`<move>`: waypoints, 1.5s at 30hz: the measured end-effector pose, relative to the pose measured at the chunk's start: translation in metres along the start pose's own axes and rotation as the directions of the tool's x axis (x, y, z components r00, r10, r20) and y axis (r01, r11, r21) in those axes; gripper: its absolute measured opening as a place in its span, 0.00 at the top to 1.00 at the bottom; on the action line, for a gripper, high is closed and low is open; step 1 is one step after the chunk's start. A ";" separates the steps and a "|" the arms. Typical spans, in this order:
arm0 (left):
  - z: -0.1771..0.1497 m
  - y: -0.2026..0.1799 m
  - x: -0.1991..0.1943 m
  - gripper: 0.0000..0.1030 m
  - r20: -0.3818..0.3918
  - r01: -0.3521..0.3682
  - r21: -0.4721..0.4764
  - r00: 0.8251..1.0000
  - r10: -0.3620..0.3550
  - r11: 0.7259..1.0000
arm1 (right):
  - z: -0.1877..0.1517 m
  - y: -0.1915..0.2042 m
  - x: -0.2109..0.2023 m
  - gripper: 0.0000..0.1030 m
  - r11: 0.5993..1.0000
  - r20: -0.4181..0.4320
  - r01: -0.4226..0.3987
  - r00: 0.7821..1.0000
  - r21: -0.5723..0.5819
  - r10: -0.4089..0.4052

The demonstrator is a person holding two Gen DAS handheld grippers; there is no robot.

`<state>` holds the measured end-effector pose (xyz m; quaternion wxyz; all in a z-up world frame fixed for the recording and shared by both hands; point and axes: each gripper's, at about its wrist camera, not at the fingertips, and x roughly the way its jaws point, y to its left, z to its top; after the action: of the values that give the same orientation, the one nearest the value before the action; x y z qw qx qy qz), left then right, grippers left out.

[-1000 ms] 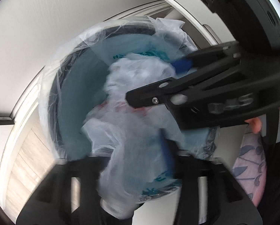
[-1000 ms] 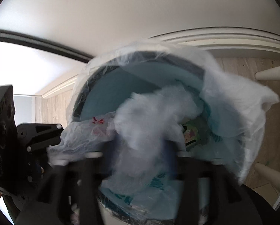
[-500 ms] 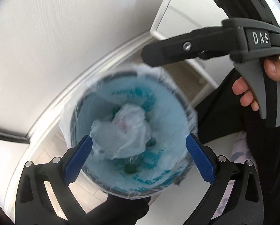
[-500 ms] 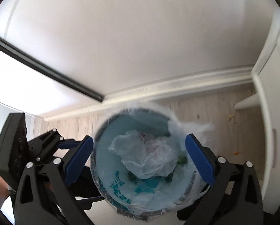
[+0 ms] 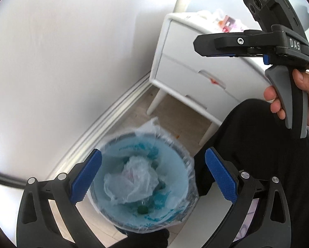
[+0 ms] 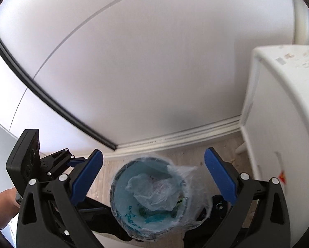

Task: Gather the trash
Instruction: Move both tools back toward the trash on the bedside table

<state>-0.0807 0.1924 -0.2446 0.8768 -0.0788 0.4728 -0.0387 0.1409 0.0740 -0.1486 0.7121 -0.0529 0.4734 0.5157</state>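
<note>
Bin contents first: your round trash bin lined with a pale blue plastic bag stands on the light wood-look floor near the white skirting board, and a crumpled clear plastic bag lies inside it, on top of the liner, with a small dark green round piece beside it near the bottom. Your left gripper hangs above the bin with its blue-padded fingers spread wide apart; nothing sits between them and they touch neither the bag nor the rim. Your right gripper also looks down on the bin from above, fingers equally wide apart and empty. In the left wrist view the right gripper appears up at the right edge, your hand wrapped around its grey handle. A white two-drawer bedside cabinet on tapered legs stands beside the bin against the white wall; some pink and clear wrappers rest on its top, too blurred to identify. Dark trouser fabric fills the lower right of that view.
</note>
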 end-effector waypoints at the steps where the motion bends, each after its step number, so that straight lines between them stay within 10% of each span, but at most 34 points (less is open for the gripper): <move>1: 0.007 -0.004 -0.003 0.06 0.011 -0.001 0.018 1.000 0.001 1.000 | 0.001 -0.003 -0.007 0.07 1.000 0.013 0.008 1.000 0.004 -0.008; 22: 0.146 -0.102 -0.010 0.06 0.147 0.089 0.265 0.980 -0.132 0.960 | 0.004 -0.098 -0.168 0.07 0.979 0.240 0.157 0.953 0.128 -0.184; 45: 0.316 -0.162 0.062 0.06 0.111 0.139 0.361 0.975 -0.190 0.922 | 0.035 -0.267 -0.296 0.07 0.902 0.302 0.310 0.866 0.301 -0.399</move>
<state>0.2188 0.0559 -0.0963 0.9020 0.0370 0.3856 -0.1905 0.3664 -0.2322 -0.0244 0.8700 0.0422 0.3778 0.3139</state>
